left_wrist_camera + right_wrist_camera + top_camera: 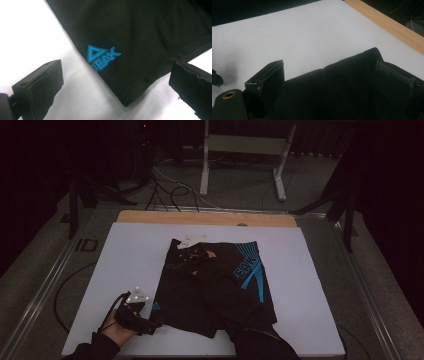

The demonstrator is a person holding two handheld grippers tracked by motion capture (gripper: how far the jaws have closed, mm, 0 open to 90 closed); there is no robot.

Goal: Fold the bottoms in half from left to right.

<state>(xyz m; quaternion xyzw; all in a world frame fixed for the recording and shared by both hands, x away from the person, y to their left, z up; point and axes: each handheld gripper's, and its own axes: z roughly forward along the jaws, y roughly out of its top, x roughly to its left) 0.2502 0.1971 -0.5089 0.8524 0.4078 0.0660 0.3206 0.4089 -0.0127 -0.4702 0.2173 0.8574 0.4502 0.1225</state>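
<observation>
The left gripper (152,322) sits low at the near left of the white table top (125,270), held in the person's left hand (117,327), with its grey plate on top. Seen from its own camera, the left gripper (116,82) has its jaws spread wide, one on each side of the corner of the black shorts (140,40). Nothing is pinched; the hem corner lies just ahead of the gap, flat on the white surface. A blue logo (102,57) sits on the cloth right above that corner.

Now the right gripper (192,251), reaching over the far end of the shorts (215,285), with its grey plate toward the wooden edge (205,218). In its own view the right gripper (329,80) also stands open, jaws well apart, and the black fabric (332,92) bulges up between them in a soft fold. Whether the pads touch the cloth cannot be told. Beyond that fold lies bare white table (299,35), then the wooden strip (392,27).

The shorts lie spread across the middle of the table, between the two grippers, blue lettering (248,267) off to the right gripper's side.
</observation>
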